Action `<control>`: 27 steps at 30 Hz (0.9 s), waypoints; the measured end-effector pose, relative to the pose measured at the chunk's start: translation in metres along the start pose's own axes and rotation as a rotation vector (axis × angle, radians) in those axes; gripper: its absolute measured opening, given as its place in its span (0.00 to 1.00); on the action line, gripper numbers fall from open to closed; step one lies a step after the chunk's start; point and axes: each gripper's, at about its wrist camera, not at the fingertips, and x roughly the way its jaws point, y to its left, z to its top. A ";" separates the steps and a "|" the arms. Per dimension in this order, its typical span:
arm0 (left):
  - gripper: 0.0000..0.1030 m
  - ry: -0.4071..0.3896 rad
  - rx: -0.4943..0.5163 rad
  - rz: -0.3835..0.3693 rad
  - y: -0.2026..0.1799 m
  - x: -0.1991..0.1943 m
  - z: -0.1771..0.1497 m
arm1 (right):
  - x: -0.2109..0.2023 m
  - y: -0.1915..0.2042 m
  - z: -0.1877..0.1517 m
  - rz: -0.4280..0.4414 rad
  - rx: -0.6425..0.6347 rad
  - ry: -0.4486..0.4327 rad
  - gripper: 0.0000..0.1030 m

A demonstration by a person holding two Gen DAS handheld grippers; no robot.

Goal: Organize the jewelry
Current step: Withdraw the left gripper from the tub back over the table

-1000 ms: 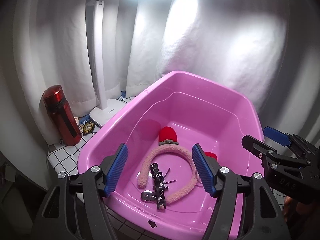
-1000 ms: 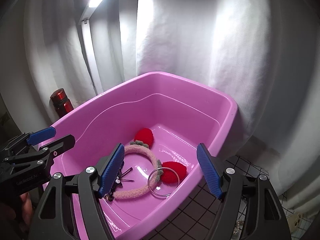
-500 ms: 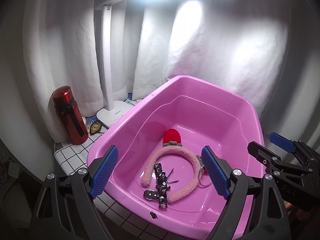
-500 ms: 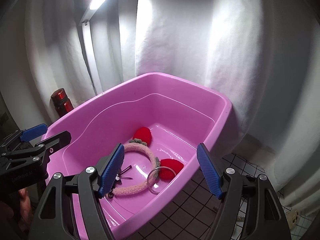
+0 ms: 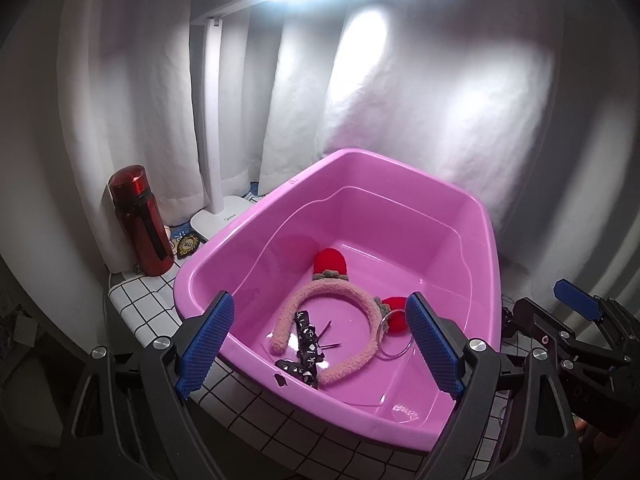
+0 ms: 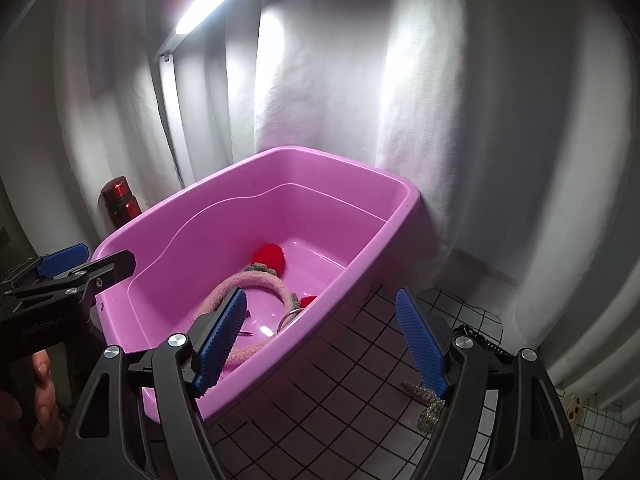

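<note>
- Left hand-held gripper (image 5: 320, 346), lower centre of the left view: jaws have just been opening and now stand wide apart with nothing between the pads; it is aimed down over the near rim of the tub (image 5: 224, 240), which suggests a piece has been let go into it.
- Right hand-held gripper (image 6: 322, 346), lower centre of the right view: jaws apart and empty, set over the tub's right rim and the tiles beside it, likely turning toward the loose pieces there.
- Tub, centre of both views: it serves as the collecting bin. On its floor lie a pink headband (image 5: 344, 292) with red pom-poms, a black printed ribbon (image 5: 306, 338) crossing one end of the band, and a thin ring (image 5: 394, 334) touching the band near the lower pom-pom.
- Beaded piece (image 6: 426, 400), lower right of the right view: lies outside the tub on the tiles, partly hidden by the gripper's right finger; judged not yet sorted.
- Counter (image 6: 360, 360): white with a dark grid, carrying the tub.
- Left of the tub stand a red bottle (image 5: 140, 224) and a lamp (image 5: 214, 136), its bar lit along the top edge.
- White curtain (image 5: 420, 100) closes off the back.
</note>
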 end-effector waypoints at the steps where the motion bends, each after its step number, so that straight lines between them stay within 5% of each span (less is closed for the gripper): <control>1: 0.83 -0.002 0.004 -0.003 -0.002 -0.003 -0.001 | -0.005 -0.002 -0.003 -0.005 0.006 -0.004 0.72; 13: 0.84 -0.007 0.066 -0.080 -0.049 -0.037 -0.022 | -0.067 -0.055 -0.054 -0.083 0.128 -0.018 0.72; 27: 0.84 0.026 0.138 -0.278 -0.139 -0.066 -0.058 | -0.146 -0.148 -0.137 -0.271 0.303 0.000 0.72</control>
